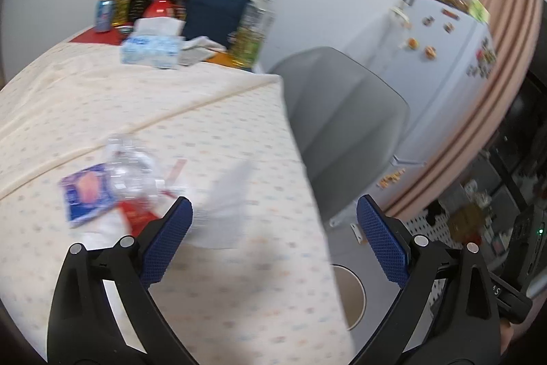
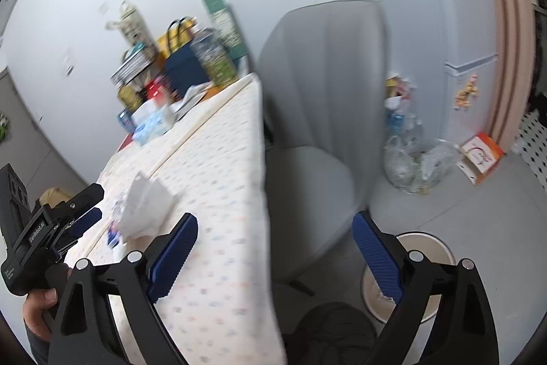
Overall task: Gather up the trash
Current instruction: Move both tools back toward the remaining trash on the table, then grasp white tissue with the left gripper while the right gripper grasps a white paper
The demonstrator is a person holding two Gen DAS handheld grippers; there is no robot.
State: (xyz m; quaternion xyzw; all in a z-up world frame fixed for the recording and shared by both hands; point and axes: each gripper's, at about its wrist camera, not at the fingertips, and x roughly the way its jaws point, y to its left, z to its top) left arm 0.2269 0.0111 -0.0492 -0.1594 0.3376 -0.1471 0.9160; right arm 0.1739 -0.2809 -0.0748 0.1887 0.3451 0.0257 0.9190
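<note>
A small heap of trash lies on the dotted tablecloth point(image 1: 212, 289): a blue and pink wrapper point(image 1: 88, 191), crumpled clear plastic point(image 1: 131, 165), a red scrap point(image 1: 135, 216) and a white tissue point(image 1: 225, 211). My left gripper point(image 1: 273, 230) is open and empty just in front of the heap. My right gripper point(image 2: 273, 245) is open and empty, over the table's right edge. The tissue point(image 2: 145, 207) and the left gripper point(image 2: 77, 207) also show in the right wrist view. A round beige bin point(image 2: 427, 243) stands on the floor at lower right.
A grey chair point(image 2: 318, 125) stands against the table's right side. The far end holds a tissue box point(image 1: 152, 49), a navy bag point(image 1: 215, 14), bottles and cans. A white fridge point(image 1: 444, 64), a clear bag of bottles point(image 2: 415, 165) and an orange box point(image 2: 482, 156) stand beyond.
</note>
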